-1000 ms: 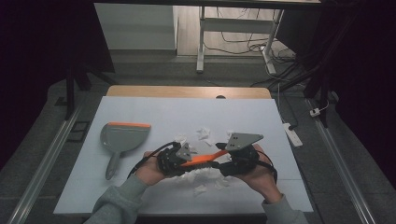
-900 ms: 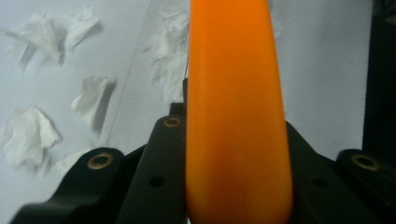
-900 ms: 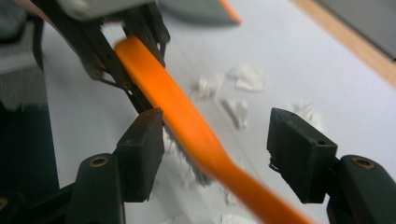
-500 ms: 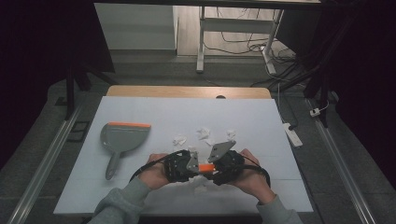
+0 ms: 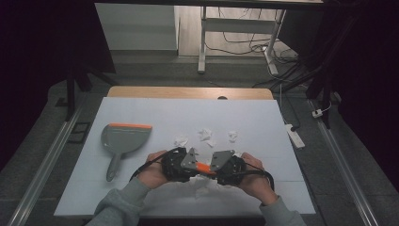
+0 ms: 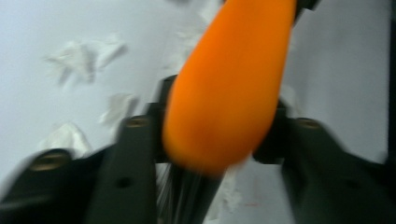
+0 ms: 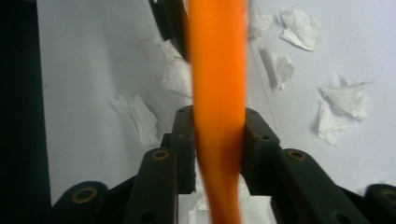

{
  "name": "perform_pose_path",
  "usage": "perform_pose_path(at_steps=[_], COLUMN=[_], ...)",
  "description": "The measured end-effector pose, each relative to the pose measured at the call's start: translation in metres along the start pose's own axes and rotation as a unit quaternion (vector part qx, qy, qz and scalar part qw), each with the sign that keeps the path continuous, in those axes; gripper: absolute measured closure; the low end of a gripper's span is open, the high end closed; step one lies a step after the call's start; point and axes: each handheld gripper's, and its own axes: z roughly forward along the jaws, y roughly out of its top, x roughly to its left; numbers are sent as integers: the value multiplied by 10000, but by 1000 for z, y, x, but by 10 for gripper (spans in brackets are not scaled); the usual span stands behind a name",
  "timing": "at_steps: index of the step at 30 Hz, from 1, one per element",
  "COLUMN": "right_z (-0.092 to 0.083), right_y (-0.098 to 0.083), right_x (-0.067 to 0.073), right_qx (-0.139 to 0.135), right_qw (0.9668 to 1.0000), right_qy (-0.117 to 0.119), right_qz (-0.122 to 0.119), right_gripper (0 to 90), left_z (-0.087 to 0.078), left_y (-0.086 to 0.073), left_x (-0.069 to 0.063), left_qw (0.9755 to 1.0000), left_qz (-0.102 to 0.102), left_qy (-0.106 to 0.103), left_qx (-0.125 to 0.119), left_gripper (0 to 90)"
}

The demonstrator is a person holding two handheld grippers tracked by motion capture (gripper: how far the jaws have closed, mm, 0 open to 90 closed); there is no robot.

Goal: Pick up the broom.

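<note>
Both grippers meeting low over the near middle of the white worktop, right gripper with jaws pinching the orange brush handle squarely across its slim part, left gripper with jaws pressed against the handle's fat rounded end, bristles apparently just below. Scraps of torn paper scattered beyond and beneath the hands, grey dustpan lying well apart to the left. Probably a hand-over or regrip of the brush: best to keep one pinch firm until the other is seated, hold the handle level, then sweep towards the dustpan.
</note>
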Motion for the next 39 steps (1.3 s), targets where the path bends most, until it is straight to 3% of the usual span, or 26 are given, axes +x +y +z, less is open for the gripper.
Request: perform_pose_path(at_steps=[1,2,3,5,8,10,15,20,25,30,34,39], right_z=[0,0,-1,-3,-7,-10,-17,-26,-36,-41,-45,-52], right_y=[-2,-4,-6,-9,-13,-16,-20,-27,-36,-45,-51,-61], right_x=[-1,-3,-5,-7,-11,-13,-20,-32,-39,-46,-50,-55], right_qx=[-13,-60,-123,-213,-305,-362,-600,-916,-1114,-1213,-1268,-1380], right_qw=[10000,9999,9997,9994,9989,9984,9961,9913,9863,9820,9781,9675], right_qy=[-21,-30,-46,-35,-64,-74,-125,-242,-374,-490,-644,-1009], right_qz=[53,90,184,283,364,439,631,914,1155,1365,1519,1862], right_gripper=[705,706,706,706,707,706,706,706,706,706,705,706], left_z=[-2,-2,-6,-10,-22,-31,-49,-67,-74,-74,-76,-75], left_y=[-2,-2,-5,-8,-18,-28,-54,-84,-114,-131,-140,-150], left_x=[1,1,4,5,9,10,10,11,7,5,5,5], left_qw=[9997,9997,9986,9980,9940,9898,9790,9678,9575,9532,9497,9455], left_qz=[-123,-123,-308,-409,-797,-1054,-1575,-2005,-2390,-2587,-2670,-2800], left_qy=[188,188,395,427,510,592,837,1065,1207,1186,1301,1350], left_qx=[-56,-56,-158,-233,-552,-752,-988,-1088,-1070,-1020,-994,-970], left_gripper=[480,400,371,347,308,308,309,309,307,298,295,294])
